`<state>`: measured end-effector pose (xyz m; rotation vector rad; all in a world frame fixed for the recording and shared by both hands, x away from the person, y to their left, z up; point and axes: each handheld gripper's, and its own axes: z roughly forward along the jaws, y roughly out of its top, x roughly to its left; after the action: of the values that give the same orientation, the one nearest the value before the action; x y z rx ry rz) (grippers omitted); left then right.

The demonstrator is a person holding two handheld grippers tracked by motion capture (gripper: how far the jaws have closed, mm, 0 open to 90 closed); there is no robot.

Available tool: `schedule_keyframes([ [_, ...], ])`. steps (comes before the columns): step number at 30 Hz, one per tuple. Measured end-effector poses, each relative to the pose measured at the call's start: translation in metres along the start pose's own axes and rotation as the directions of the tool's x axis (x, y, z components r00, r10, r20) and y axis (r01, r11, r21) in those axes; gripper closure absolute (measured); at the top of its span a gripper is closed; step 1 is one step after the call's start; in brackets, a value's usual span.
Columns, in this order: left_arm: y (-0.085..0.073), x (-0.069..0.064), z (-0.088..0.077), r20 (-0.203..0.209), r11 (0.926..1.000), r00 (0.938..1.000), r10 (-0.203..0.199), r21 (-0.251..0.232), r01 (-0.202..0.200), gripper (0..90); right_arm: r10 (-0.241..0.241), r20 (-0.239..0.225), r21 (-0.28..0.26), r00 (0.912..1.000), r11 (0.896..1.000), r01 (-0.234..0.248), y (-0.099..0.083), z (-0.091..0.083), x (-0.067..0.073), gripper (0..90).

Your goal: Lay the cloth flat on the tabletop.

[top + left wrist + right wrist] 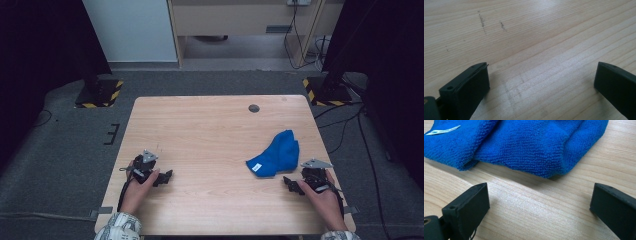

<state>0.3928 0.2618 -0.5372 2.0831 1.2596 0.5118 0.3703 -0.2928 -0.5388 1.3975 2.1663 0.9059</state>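
Observation:
A crumpled blue cloth (276,154) with a small white label lies on the right part of the wooden table (210,130). My right gripper (292,184) rests low on the table just in front and to the right of it, jaws wide apart and empty. In the right gripper view the blue cloth (529,145) lies a short way beyond the open gripper (539,205), not touching it. My left gripper (167,176) sits on the table's left front part, far from the cloth. The left gripper view has that gripper (541,82) open over bare wood.
A small dark round grommet (254,108) sits near the table's far edge. Stands with yellow-black striped bases (100,92) are on the floor beyond both far corners. Cables run over the floor at the right. Faint dark marks (482,21) streak the wood.

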Motion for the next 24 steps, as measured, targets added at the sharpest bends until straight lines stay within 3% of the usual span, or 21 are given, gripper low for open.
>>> schedule_keyframes([
  [9, 0.000, -0.001, 0.000, 0.008, 1.0000, 0.9999, 0.009, 0.001, -0.009, 0.0, -0.019, -0.018, 0.002, 0.9997, 1.000, 0.019, 0.004, -0.004, 0.004, 5.8],
  [14, 0.000, -0.002, 0.000, 0.009, 1.0000, 0.9999, 0.009, 0.001, -0.009, 0.0, -0.027, -0.022, -0.043, 0.9994, 0.999, 0.026, 0.007, -0.012, 0.009, 7.8],
  [18, 0.000, -0.002, 0.000, 0.009, 0.9999, 0.9999, 0.010, 0.001, -0.010, 0.0, -0.071, -0.019, -0.082, 0.9973, 0.994, 0.069, 0.014, -0.018, 0.008, 8.3],
  [24, 0.001, -0.003, 0.001, 0.010, 0.9999, 0.9999, 0.010, 0.000, -0.010, 0.0, -0.053, -0.025, -0.122, 0.9983, 0.991, 0.049, 0.031, -0.019, 0.007, 11.2],
])
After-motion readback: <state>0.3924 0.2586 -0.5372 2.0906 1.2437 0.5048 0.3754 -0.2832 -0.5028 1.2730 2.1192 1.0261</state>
